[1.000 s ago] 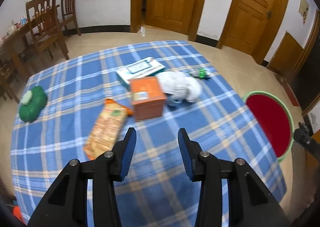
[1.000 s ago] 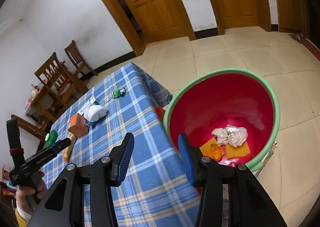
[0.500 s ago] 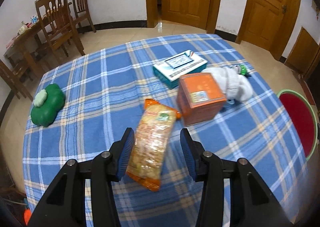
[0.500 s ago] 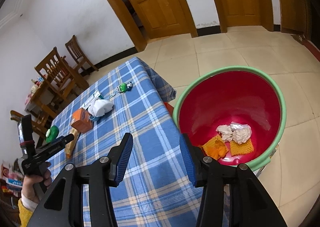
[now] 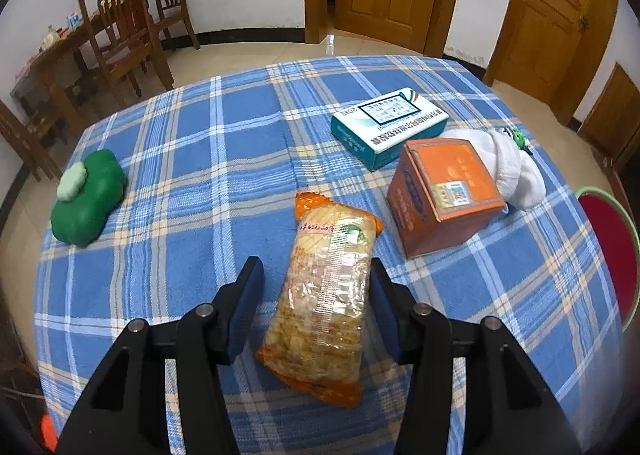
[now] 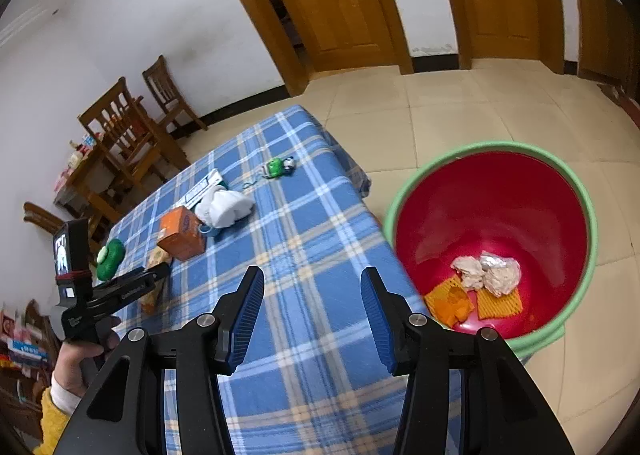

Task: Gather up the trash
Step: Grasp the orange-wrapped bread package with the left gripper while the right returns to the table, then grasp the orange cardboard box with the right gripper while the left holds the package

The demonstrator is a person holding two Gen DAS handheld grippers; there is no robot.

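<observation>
Left gripper (image 5: 316, 287) straddles the snack packet (image 5: 326, 311), jaws opening (not gripping yet) — next, close; right gripper (image 6: 312, 295) gapes, empty.

A table covered in a blue plaid cloth (image 5: 224, 159) holds a clear orange-ended snack bag (image 5: 326, 303), orange cardboard box (image 5: 444, 195), teal-white flat box (image 5: 388, 127), white bundled cloth (image 5: 516, 171), green clover-shaped plastic container (image 5: 86, 197) and small green toy (image 6: 276, 167).

Blue plaid tablecloth (image 5: 224, 143) with white and tan lines. Orange snack bag (image 5: 328, 315), clear middle. Orange box (image 5: 444, 191); teal-and-white box (image 5: 388, 127); white cloth (image 5: 516, 171). Green clover-shaped thing (image 5: 86, 197) with pale cap. Red basin (image 6: 492, 215), green rim; orange and whitish scraps (image 6: 476, 287) inside. Black grippers, blue pads (image 6: 248, 307).
</observation>
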